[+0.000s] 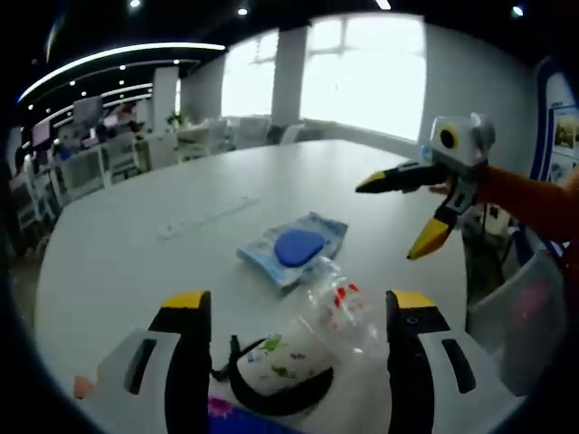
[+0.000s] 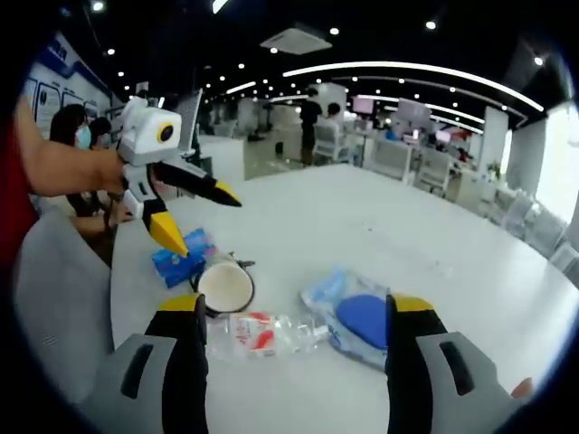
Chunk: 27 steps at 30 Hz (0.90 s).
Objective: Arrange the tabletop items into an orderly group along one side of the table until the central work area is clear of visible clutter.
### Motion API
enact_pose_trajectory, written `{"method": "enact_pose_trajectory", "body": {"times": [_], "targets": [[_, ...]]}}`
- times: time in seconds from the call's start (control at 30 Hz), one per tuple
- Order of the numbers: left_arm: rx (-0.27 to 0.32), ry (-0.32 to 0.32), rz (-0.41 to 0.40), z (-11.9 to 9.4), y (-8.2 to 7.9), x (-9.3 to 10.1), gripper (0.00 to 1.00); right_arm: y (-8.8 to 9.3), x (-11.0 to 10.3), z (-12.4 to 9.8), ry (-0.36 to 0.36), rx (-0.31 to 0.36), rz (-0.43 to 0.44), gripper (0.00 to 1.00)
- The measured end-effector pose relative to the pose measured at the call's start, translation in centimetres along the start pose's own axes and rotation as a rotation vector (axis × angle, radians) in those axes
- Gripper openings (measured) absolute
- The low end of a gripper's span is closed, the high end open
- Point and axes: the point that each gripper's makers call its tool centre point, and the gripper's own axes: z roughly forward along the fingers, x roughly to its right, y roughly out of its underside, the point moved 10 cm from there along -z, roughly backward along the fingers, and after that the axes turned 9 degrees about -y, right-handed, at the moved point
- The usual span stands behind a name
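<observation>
The left gripper [image 1: 299, 312] gapes empty at lower frame; the clear plastic bag [image 1: 339, 307] lies between its jaws, long axis running up-right toward the blue pouch [image 1: 294, 249]; the right gripper [image 1: 398, 212], also spread empty, hovers farther off, upper right.

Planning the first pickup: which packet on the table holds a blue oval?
The blue-white packet, farthest from the cup; the clear packet shows red.
</observation>
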Motion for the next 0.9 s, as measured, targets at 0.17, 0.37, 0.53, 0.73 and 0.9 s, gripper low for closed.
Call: {"method": "enact_pose_trajectory", "body": {"times": [0.17,0.37,0.53,0.73,0.9], "targets": [[-0.002,0.003,0.010,-1.9,0.9,0.6,0.75,-0.2,-1.8,0.0,-0.033,-0.012,-0.025,0.80],[0.004,-0.009,0.010,-4.0,1.8,0.7,0.75,-0.6,-4.2,0.5,-0.076,-0.012,-0.054,0.79],[0.000,-0.031,-0.003,-5.8,2.9,0.2,0.74,-0.6,-6.2,1.3,-0.120,-0.027,-0.072,0.79],[-0.007,-0.055,-0.015,-7.6,4.1,-0.5,0.73,-1.0,-8.8,2.5,-0.181,-0.036,-0.099,0.77],[-0.024,-0.070,-0.014,-8.6,5.2,-1.2,0.73,-0.9,-10.7,4.0,-0.235,-0.061,-0.128,0.76]]}}
